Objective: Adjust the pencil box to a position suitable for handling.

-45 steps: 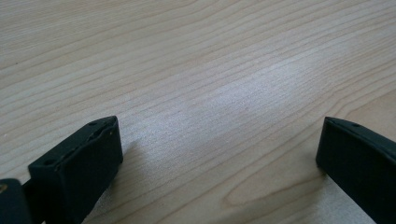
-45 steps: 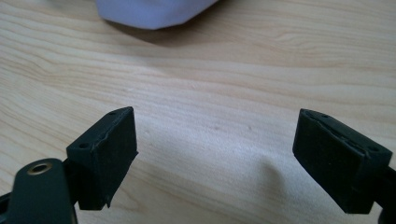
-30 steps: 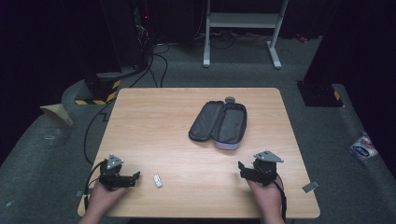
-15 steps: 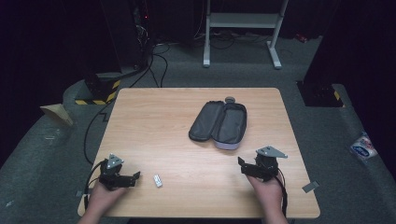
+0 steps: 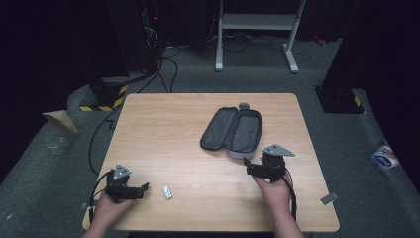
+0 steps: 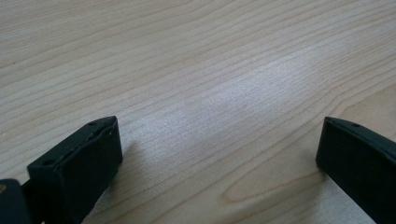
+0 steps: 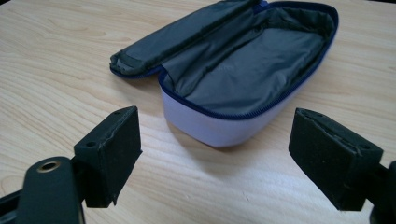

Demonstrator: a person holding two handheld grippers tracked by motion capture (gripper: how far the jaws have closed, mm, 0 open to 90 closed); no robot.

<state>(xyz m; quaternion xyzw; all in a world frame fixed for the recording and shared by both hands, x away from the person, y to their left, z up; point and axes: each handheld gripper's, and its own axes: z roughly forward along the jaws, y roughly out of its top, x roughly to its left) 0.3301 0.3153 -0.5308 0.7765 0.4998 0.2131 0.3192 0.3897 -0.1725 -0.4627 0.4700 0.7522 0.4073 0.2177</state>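
On the wooden tabletop (image 5: 168,129) an open zip case (image 5: 233,130) lies a little right of the middle, its dark grey lining facing up, the lid half folded out flat to the left and the deeper half to the right; the right gripper view shows the case's (image 7: 243,70) pale lilac outer wall and a dark blue zip running round its rim. The right tool (image 5: 251,167), held in the person's right hand (image 5: 274,190) at the near right of the tabletop, sits just beside the near end of the case, apart from it; its jaws stand wide, have just been closing slightly, and have nothing between them, with the case's near end in front of the gap. The left tool (image 5: 143,189) rests at the near left corner in the left hand (image 5: 110,212), jaws wide over bare wood. A small white oblong object (image 5: 168,192) lies flat just beside the left tool, well apart from the case.
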